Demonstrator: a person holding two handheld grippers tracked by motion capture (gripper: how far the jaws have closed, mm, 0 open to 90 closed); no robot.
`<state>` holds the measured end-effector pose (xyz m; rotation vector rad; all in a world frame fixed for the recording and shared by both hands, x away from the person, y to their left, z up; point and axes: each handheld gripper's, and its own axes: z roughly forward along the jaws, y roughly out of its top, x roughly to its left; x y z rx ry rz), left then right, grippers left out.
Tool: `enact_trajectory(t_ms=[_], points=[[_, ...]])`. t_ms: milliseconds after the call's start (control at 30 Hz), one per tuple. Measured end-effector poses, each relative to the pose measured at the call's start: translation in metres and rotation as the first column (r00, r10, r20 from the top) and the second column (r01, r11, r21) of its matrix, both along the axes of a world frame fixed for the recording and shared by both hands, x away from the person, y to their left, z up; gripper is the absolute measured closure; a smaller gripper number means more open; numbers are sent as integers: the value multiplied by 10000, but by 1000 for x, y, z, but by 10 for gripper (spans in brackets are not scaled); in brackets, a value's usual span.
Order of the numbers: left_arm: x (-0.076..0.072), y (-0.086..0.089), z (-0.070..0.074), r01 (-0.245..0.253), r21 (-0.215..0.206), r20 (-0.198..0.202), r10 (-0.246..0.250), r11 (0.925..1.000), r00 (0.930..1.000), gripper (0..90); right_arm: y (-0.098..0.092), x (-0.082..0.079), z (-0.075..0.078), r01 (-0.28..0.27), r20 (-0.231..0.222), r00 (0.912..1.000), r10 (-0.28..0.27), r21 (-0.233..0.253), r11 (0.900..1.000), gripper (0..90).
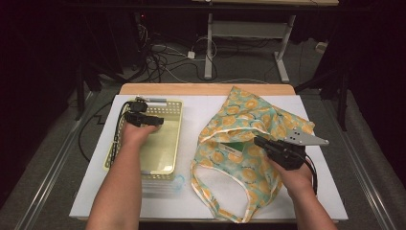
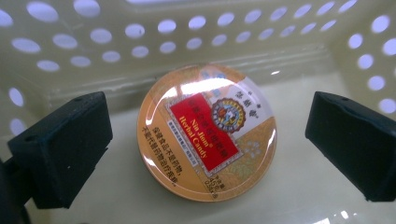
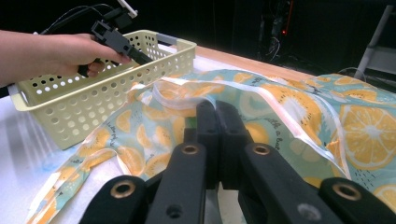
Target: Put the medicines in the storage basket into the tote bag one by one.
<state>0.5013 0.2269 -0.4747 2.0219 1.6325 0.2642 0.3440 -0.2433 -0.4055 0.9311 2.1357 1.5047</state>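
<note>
A round orange tin (image 2: 205, 135) with a red herbal candy label lies flat on the floor of the pale yellow perforated basket (image 1: 177, 103), close to its wall (image 2: 187, 60). My left gripper (image 2: 208, 126) is open, one jaw on each side of the tin and apart from it. In the high view the left gripper (image 1: 155, 120) reaches into the basket's far end. A tote bag (image 1: 239, 120) printed with orange slices lies at the right. My right gripper (image 1: 257, 141) is shut on the bag's rim at its opening, jaws pressed together (image 3: 216, 109).
A white mat (image 1: 201, 196) covers the table. A clear plastic piece (image 1: 176, 184) sticks out from under the basket's near end. The bag's handles (image 1: 239, 215) trail toward the front edge. Cables and table legs (image 1: 208, 48) lie on the floor beyond.
</note>
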Motion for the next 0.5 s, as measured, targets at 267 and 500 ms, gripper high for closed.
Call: enact_trajectory(t_ms=[267, 500], points=[[0, -5, -9, 391, 597, -974, -331, 9975, 9947, 42, 2, -1, 0, -45, 49, 10000, 45, -31, 10000, 900], [-3, -10, -6, 630, 1258, -1041, -499, 9901, 9933, 190, 1, 0, 0, -63, 35, 10000, 63, 0, 10000, 900]])
